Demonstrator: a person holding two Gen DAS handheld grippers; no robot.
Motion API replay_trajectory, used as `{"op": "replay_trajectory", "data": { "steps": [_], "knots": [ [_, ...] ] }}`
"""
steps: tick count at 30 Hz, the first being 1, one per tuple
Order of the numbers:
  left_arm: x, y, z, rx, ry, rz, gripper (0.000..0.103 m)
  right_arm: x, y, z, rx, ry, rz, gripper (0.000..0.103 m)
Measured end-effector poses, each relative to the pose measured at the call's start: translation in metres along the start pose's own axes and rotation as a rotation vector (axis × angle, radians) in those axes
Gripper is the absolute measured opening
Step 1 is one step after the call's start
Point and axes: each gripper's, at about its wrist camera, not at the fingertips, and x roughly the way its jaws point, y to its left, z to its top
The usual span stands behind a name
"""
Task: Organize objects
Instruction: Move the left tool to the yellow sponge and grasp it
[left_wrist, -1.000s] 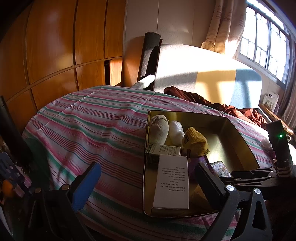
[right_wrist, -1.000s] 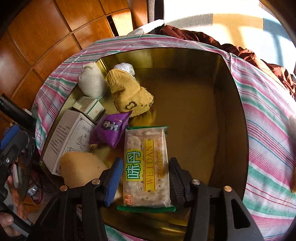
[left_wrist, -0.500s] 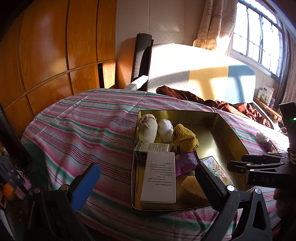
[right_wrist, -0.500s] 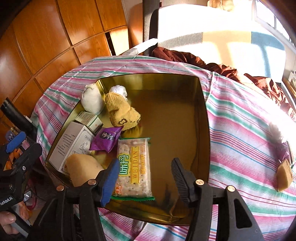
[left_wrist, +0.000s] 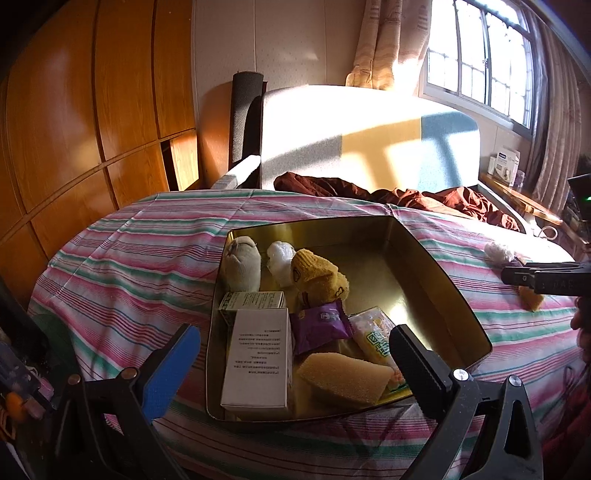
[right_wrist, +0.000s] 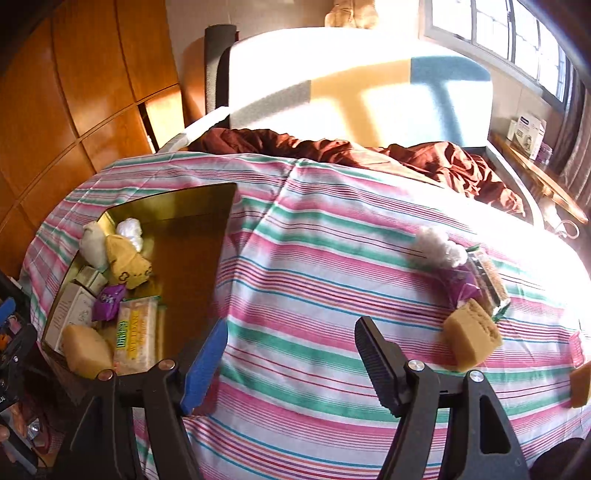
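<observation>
A gold tin (left_wrist: 443, 280) on the striped cloth holds a cracker packet (left_wrist: 373, 336), a tan sponge (left_wrist: 343, 376), a purple packet (left_wrist: 321, 325), white boxes, socks and a white ball. My left gripper (left_wrist: 293, 343) hovers open at the tin's near edge, gripping nothing. My right gripper (right_wrist: 291, 328) hangs over bare cloth right of the tin (right_wrist: 192, 199), its jaws opening with nothing between them. The cracker packet (right_wrist: 135, 332) lies in the tin. To the gripper's right, a loose sponge (right_wrist: 471, 338), a white fluffy ball (right_wrist: 439, 245) and a clear packet (right_wrist: 487, 280) lie on the cloth.
A second sponge (right_wrist: 580, 384) pokes in at the right edge. A brown cloth (right_wrist: 424, 158) and a sunlit chair back (right_wrist: 351, 81) stand behind the table. Wooden panels (left_wrist: 92, 129) line the left wall. A shelf with boxes (right_wrist: 528, 133) runs under the window.
The right gripper let go of the cracker packet, which stays in the tin, then rose and swung right over the cloth with wider jaws. The left gripper drew back a little.
</observation>
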Motion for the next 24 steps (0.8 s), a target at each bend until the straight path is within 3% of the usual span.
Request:
{"op": "replay_trajectory", "data": {
  "steps": [7,12,16,24],
  "knots": [
    [0.003,-0.03,0.009,0.067,-0.001,-0.049,0.103,-0.004,-0.094,-0.002,0.142,-0.008,-0.158,0.079],
    [0.007,-0.055,0.016,0.107,0.007,-0.106,0.103,0.001,-0.164,-0.013,0.323,-0.008,-0.255,0.079],
    [0.01,-0.076,0.021,0.12,0.016,-0.161,0.103,0.007,-0.212,-0.033,0.571,0.027,-0.245,0.08],
    [0.027,-0.134,0.03,0.157,0.09,-0.301,0.103,0.003,-0.246,-0.057,0.785,0.055,-0.21,0.08]
  ]
}}
